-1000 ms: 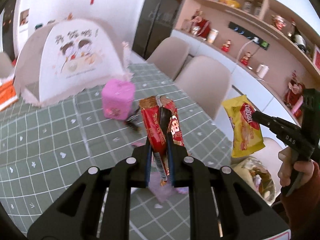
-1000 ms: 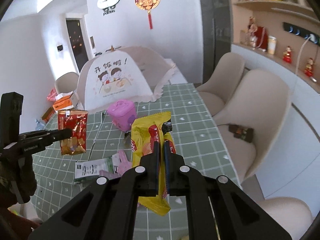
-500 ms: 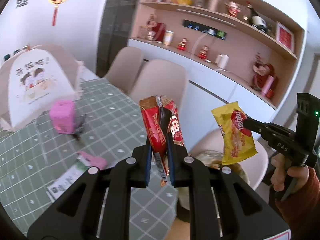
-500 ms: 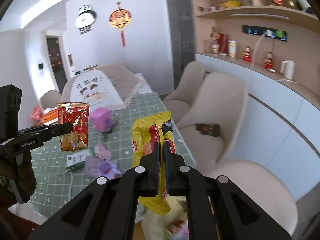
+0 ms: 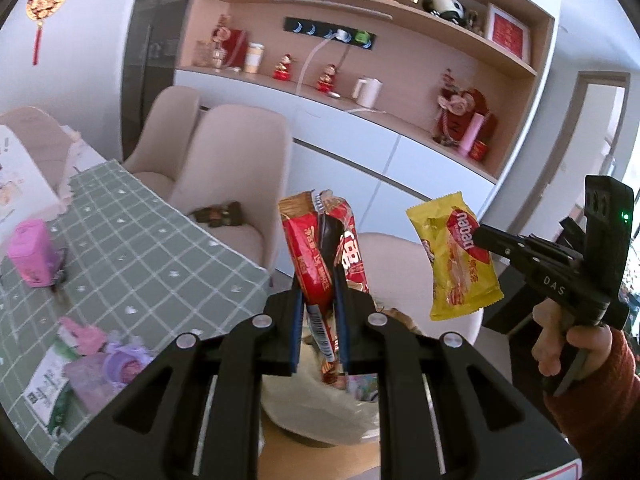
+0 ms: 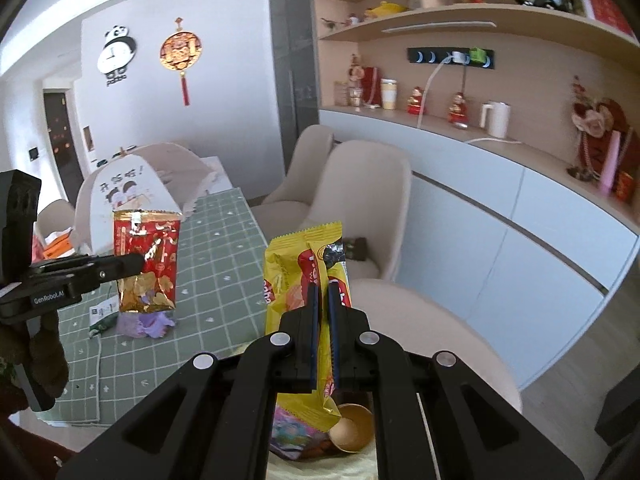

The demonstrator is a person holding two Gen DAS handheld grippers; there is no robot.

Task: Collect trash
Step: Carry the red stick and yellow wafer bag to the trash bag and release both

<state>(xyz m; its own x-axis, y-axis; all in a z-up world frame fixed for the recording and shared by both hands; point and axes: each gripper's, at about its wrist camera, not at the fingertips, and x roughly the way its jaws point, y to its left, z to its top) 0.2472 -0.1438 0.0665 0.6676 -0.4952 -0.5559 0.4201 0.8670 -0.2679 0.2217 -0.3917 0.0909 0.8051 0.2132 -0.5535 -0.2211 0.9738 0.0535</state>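
Left tool (image 5: 320, 276) is clamping the red snack wrapper (image 5: 316, 252) at frame centre, right tool (image 6: 324, 300) is clamping the yellow biscuit wrapper (image 6: 296, 276) above the trash bag (image 6: 316, 432) at bottom centre; risk: light wrappers fluttering past the rim on release.

A green checked tablecloth (image 5: 132, 264) fills the eight o'clock side with a pink box (image 5: 30, 258) at nine, beige chairs (image 5: 236, 176) stand toward eleven, and a white kettle (image 6: 496, 120) sits on the sideboard at two.
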